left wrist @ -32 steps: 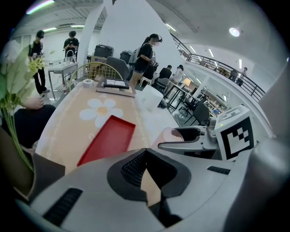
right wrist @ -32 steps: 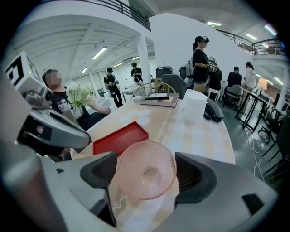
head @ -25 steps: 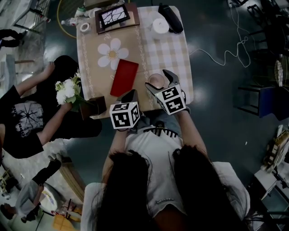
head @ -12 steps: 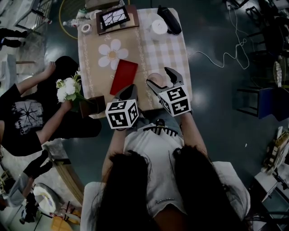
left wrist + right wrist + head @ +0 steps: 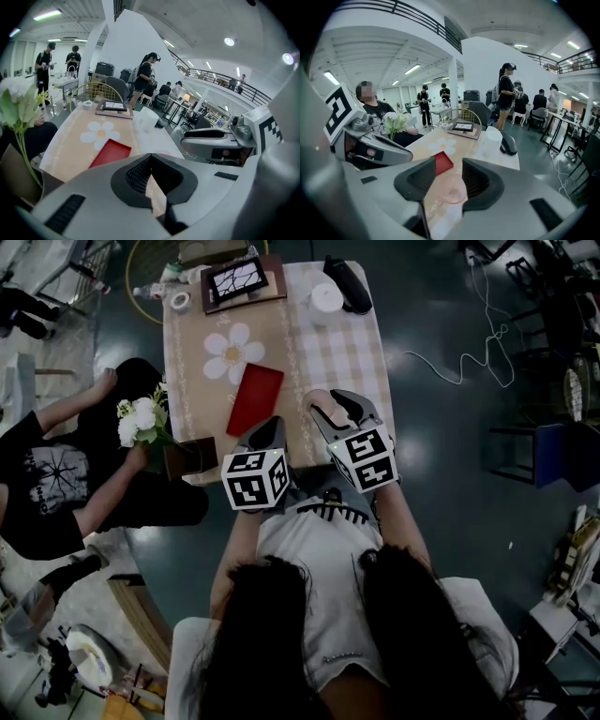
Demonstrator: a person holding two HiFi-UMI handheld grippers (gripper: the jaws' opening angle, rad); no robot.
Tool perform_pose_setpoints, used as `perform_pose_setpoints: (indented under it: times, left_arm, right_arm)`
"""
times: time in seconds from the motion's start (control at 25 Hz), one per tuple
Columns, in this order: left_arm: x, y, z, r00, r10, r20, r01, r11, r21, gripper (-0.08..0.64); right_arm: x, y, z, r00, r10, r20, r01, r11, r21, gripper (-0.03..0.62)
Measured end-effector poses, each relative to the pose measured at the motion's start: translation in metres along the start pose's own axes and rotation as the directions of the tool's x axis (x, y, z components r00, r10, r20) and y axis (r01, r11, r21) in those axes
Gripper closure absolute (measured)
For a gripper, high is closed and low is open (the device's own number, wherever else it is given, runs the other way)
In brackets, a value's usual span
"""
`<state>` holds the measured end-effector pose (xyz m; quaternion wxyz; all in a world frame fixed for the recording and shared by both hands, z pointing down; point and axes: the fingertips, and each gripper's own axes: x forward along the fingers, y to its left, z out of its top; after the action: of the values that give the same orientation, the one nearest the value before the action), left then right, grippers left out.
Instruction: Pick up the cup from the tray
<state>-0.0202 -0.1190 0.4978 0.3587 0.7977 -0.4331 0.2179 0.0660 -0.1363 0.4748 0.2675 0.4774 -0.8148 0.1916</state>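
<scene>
One cup: a pale pink, see-through cup (image 5: 453, 188) sits between the two jaws of the right gripper (image 5: 446, 172), in the lower middle of the right gripper view. In the head view the cup (image 5: 320, 398) is just right of the frame's centre, over the checked part of the table cloth, near the table edge closest to the person.
Right gripper: its jaws have just been closing and their pads now pinch the cup from both sides. In the head view the right gripper (image 5: 326, 405) points toward the upper left of the frame.
Red tray: a flat red tray (image 5: 257, 397) lies to the left of the cup, apart from it, with nothing on it. In the right gripper view the red tray (image 5: 443, 162) shows just above the cup.
Left gripper: the left gripper (image 5: 149, 160) has its jaws pressed together at the tips, with nothing between them. In the head view the left gripper (image 5: 271, 427) is at the lower end of the red tray, left of the right gripper.
Table: the table (image 5: 187, 390) fills the upper middle of the head view, with a tan cloth on its left half and a checked cloth on its right half.
Flower print: a white flower print (image 5: 232, 350) is on the tan cloth, above the red tray.
Far end: a dark picture frame (image 5: 236, 277), a white round container (image 5: 325, 298) and a black object (image 5: 348, 283) stand along the top edge.
Left side: a seated person holds white flowers (image 5: 138, 419) beside the table.
</scene>
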Motion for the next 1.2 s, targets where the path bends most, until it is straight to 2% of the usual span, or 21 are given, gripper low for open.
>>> perform_pose_setpoints:
  times: [0.2, 0.36, 0.56, 0.84, 1.2]
  left_arm:
    - [-0.007, -0.006, -0.006, 1.000, 0.023, 0.005, -0.023, 0.996, 0.086, 0.559]
    - [-0.013, -0.011, -0.013, 1.000, 0.001, 0.010, -0.002, 0.998, 0.058, 0.559]
    - [-0.020, -0.018, -0.012, 0.999, -0.016, 0.034, 0.014, 0.998, 0.063, 0.559]
    - [-0.027, -0.023, -0.015, 0.998, -0.028, 0.049, 0.024, 0.997, 0.076, 0.558]
    - [-0.030, -0.032, -0.013, 0.997, -0.041, 0.061, 0.034, 0.993, 0.117, 0.559]
  right_arm:
    - [-0.013, 0.007, -0.002, 1.000, -0.014, -0.007, 0.014, 1.000, -0.014, 0.521]
    - [-0.020, 0.010, -0.006, 0.999, -0.039, -0.002, 0.039, 0.999, 0.022, 0.579]
    - [-0.027, 0.013, -0.008, 0.998, -0.064, 0.004, 0.063, 0.997, 0.046, 0.583]
    - [-0.031, 0.020, -0.013, 0.995, -0.096, -0.022, 0.095, 0.995, -0.019, 0.584]
    - [-0.029, 0.033, -0.012, 0.997, -0.081, -0.013, 0.081, 0.997, -0.020, 0.584]
